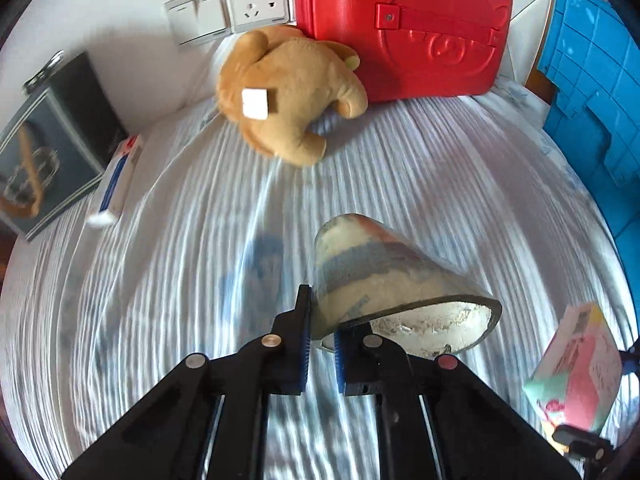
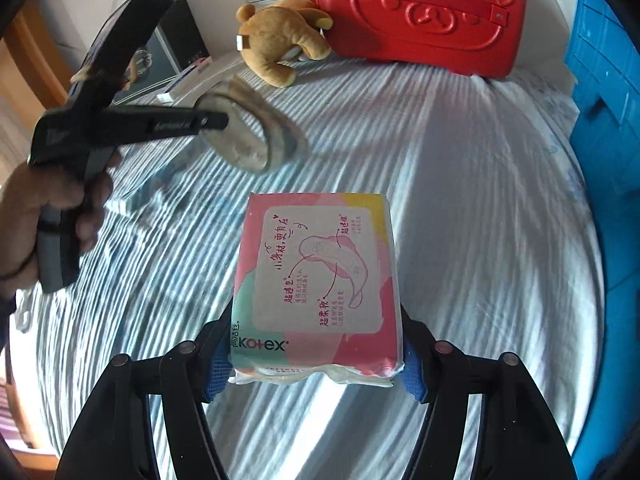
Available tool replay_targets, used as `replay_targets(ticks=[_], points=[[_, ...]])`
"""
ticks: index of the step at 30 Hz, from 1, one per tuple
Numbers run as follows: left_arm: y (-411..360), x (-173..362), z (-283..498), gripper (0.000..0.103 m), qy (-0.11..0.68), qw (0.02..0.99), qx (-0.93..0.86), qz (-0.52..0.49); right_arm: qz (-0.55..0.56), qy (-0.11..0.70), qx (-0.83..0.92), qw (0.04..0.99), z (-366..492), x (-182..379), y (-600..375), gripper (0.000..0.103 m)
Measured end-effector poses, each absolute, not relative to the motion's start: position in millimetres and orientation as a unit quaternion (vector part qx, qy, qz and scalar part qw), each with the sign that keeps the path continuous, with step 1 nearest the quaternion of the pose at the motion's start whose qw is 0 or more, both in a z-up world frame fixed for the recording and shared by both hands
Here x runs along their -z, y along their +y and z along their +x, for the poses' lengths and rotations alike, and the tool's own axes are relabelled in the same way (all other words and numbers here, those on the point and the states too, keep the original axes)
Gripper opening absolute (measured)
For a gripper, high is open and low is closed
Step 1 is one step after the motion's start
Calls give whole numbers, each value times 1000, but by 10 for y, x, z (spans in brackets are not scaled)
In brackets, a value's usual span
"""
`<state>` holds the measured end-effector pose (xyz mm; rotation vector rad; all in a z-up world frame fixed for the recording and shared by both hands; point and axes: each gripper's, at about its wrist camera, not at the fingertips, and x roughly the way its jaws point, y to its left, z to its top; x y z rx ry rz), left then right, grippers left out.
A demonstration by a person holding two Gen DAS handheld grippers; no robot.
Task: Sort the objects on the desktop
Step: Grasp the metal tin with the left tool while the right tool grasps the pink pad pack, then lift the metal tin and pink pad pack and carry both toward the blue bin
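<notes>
Far side: red case (image 2: 420, 12), blue crate (image 2: 600, 120) far right. Right gripper (image 2: 316, 368) is clamped on the pad pack (image 2: 316, 276), held mid-scene above the striped cloth (image 2: 460, 200). Left gripper (image 1: 322, 344) pinches the cup (image 1: 384, 276) by its rim, tilted. Keep both grips firm; carry level to the crate, likely the bin.

Blurred and cropped bits

The blue crate (image 1: 592, 92) and red case (image 1: 404, 24) run off frame; the cup (image 1: 392, 276) and striped cloth (image 1: 160, 280) smear with motion blur.
</notes>
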<state>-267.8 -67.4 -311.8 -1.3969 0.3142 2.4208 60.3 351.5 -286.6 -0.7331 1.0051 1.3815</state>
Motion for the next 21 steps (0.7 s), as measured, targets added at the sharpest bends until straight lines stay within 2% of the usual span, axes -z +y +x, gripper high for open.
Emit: replay_targets(ticks=[8,21], points=[[-1019,2914,-1909,9,107,120,-844,-512,-347,432,-591,586,527,2644,3124,66],[-1544,2145,-827,9,100,84,-853,-506,-360,406,-610,578,328,1958,2595,66]])
